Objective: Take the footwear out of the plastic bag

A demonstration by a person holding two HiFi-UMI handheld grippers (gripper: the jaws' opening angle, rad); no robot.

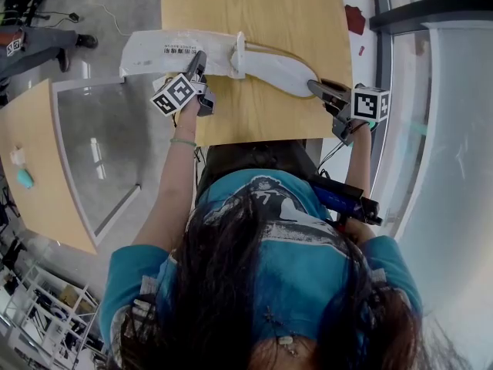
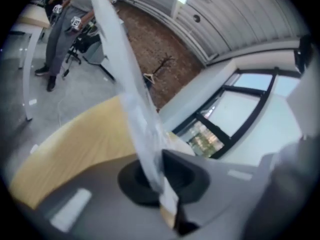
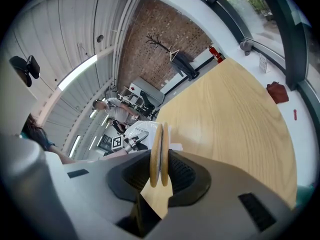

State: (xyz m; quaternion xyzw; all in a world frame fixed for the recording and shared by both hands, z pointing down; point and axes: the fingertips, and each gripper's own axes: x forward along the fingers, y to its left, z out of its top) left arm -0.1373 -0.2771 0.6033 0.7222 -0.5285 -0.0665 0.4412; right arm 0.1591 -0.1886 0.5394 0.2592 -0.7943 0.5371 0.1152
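A clear plastic bag with a printed label lies across the wooden table. A pair of white flat slippers sticks out of its right end. My left gripper is shut on the bag near its mouth; in the left gripper view the film runs up from the closed jaws of the left gripper. My right gripper is shut on the slippers' free end. In the right gripper view the two tan soles stand edge-on between the jaws of the right gripper.
A second wooden table with a glass panel stands to the left. A red object lies on the white sill by the window at the right. A person stands by equipment across the room.
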